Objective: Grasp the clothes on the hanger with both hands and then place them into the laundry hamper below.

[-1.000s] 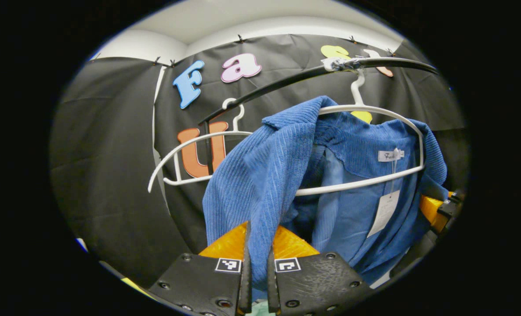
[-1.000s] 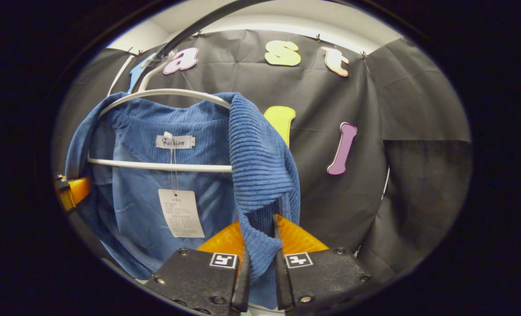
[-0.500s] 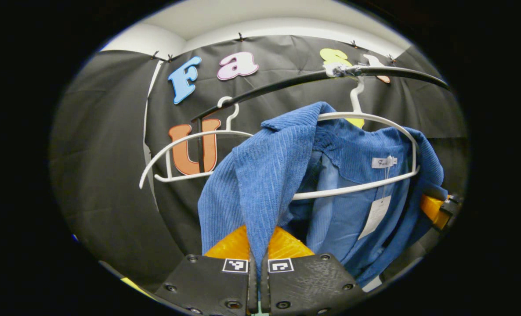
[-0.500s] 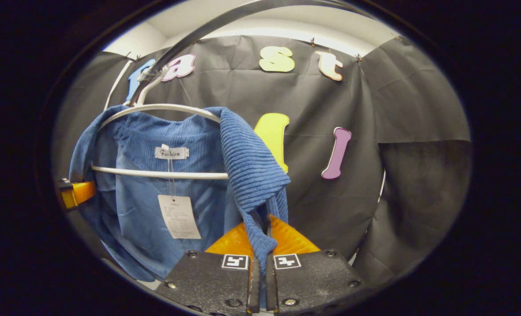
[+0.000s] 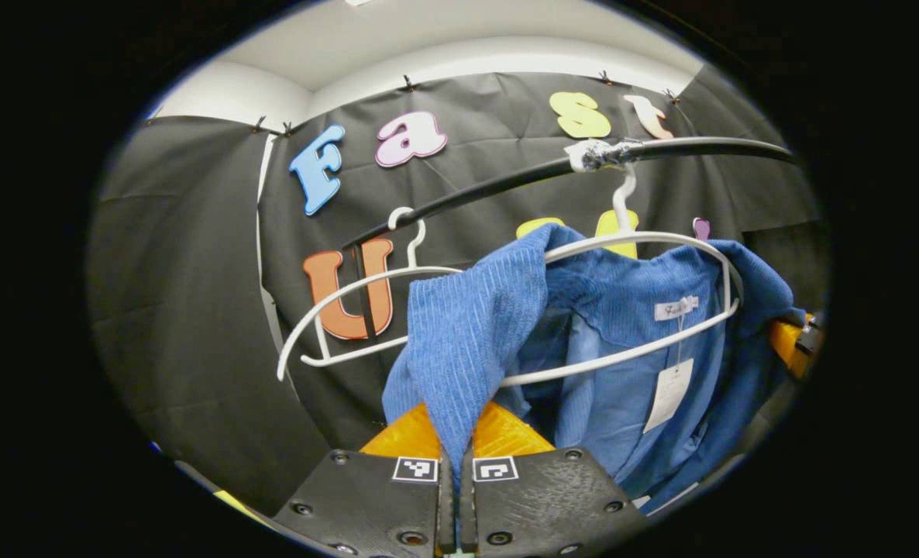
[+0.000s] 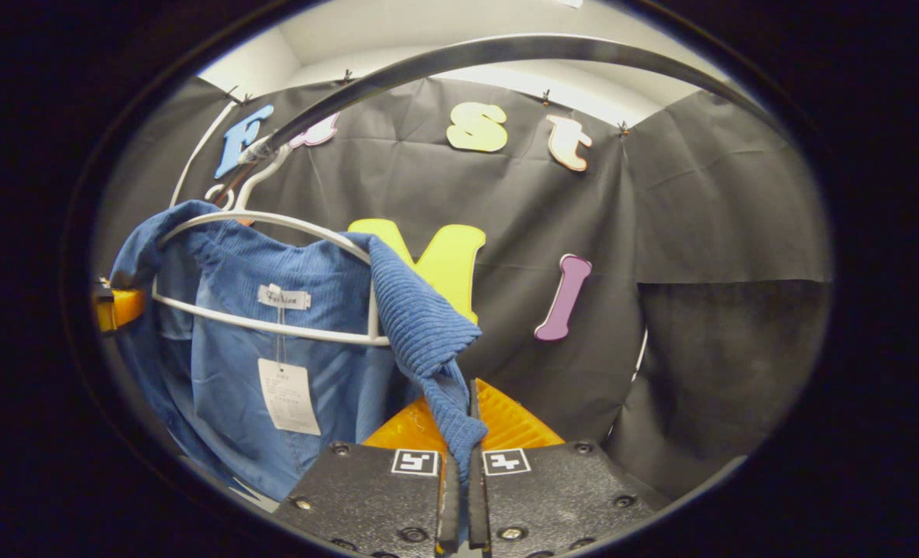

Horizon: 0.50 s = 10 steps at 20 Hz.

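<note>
A blue corduroy jacket hangs on a white hanger whose hook sits over a black rail; that rail is the landmark here. Below the rail, in the left gripper view, the left gripper has its two fingers pressed together on the jacket's ribbed front edge, with the cloth running up from between them to the hanger's shoulder. An empty second white hanger hangs from the same rail, just beside the jacket on the side away from the other gripper. A white neck label and a paper hang tag show inside the jacket, under the hanger's lower bar. At the far edge of the jacket, below the rail's end, part of the other gripper is visible. In the right gripper view the rail arches overhead, and the jacket hangs below it on the hanger. The right gripper is likewise clamped on the garment: a twisted fold of the opposite front edge passes down between its closed fingers. The hang tag dangles inside the open front. The jacket's shoulders are draped over the hanger, and its collar is slack.
</note>
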Motion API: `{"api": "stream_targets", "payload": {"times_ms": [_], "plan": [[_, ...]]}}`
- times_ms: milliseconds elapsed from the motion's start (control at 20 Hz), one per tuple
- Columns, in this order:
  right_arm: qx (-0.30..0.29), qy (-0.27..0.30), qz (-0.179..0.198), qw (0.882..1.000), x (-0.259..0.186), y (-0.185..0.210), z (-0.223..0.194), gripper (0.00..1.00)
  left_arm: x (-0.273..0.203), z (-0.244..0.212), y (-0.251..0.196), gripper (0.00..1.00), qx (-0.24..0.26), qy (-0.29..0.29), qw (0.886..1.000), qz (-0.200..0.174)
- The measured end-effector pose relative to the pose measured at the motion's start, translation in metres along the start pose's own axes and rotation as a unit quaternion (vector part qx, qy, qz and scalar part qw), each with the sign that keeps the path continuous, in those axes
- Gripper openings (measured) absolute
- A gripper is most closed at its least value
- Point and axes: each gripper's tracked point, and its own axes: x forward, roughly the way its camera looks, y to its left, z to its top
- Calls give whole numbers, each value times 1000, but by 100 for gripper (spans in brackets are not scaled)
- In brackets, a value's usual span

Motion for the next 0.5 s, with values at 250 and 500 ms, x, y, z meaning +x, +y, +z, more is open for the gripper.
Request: {"api": "stream_targets", "payload": {"times_ms": [250,500], "plan": [[5,-17,-29,999,-1,-17,18,8,0,16,25,3,7,-7,1000,14],[1,-35,-46,998,-3,-24,31,8,6,39,43,3,9,-21,1000,13]]}}
